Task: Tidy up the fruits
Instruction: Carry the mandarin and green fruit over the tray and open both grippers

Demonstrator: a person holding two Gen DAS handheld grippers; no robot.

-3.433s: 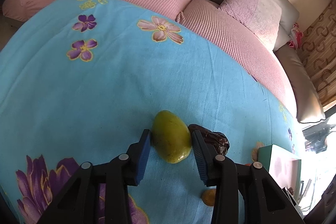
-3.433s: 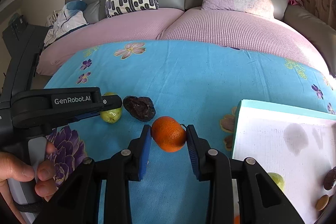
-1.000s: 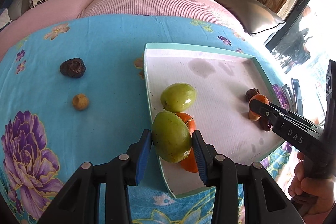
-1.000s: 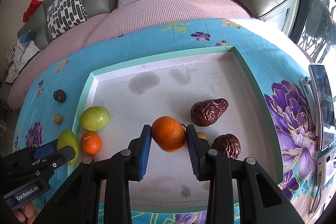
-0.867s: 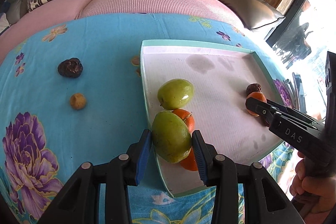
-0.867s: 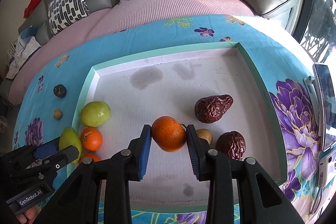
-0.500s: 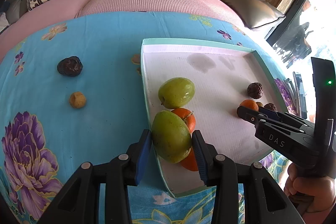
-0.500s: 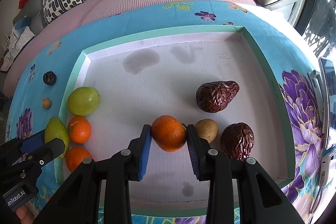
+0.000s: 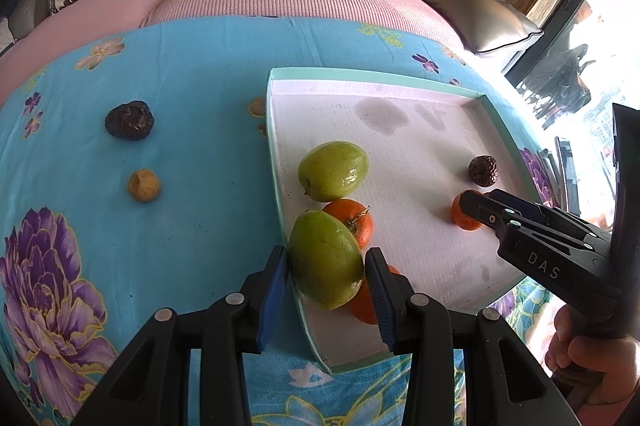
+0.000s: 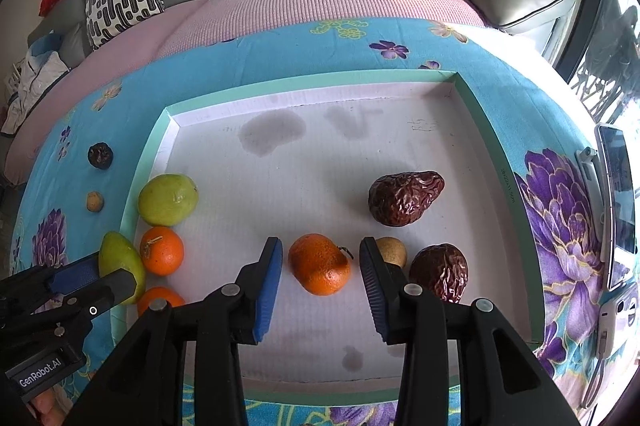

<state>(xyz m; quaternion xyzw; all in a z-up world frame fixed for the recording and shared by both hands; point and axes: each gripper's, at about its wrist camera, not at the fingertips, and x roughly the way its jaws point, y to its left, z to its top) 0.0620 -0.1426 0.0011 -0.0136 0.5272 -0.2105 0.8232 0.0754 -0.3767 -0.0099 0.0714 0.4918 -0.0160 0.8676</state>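
The right gripper (image 10: pixel 320 272) stands open around an orange (image 10: pixel 320 269) lying free on the tray (image 10: pixel 486 130) floor near its front edge. The left gripper (image 9: pixel 326 276) clamps a green fruit (image 9: pixel 325 263), long axis pointing away, above the tray's left rim beside two oranges, so it sits nearer that corner

— What is covered at the tray's near left corner?

— An orange (image 9: pixel 362 304) shows only as a sliver behind the green mango (image 9: pixel 325 260) and the left claw (image 9: pixel 326 286).

— And on the right?

— A small tan fruit (image 10: pixel 394 251) is half hidden behind the right claw (image 10: pixel 320 278). The hand (image 9: pixel 596 358) is cut by the frame edge.
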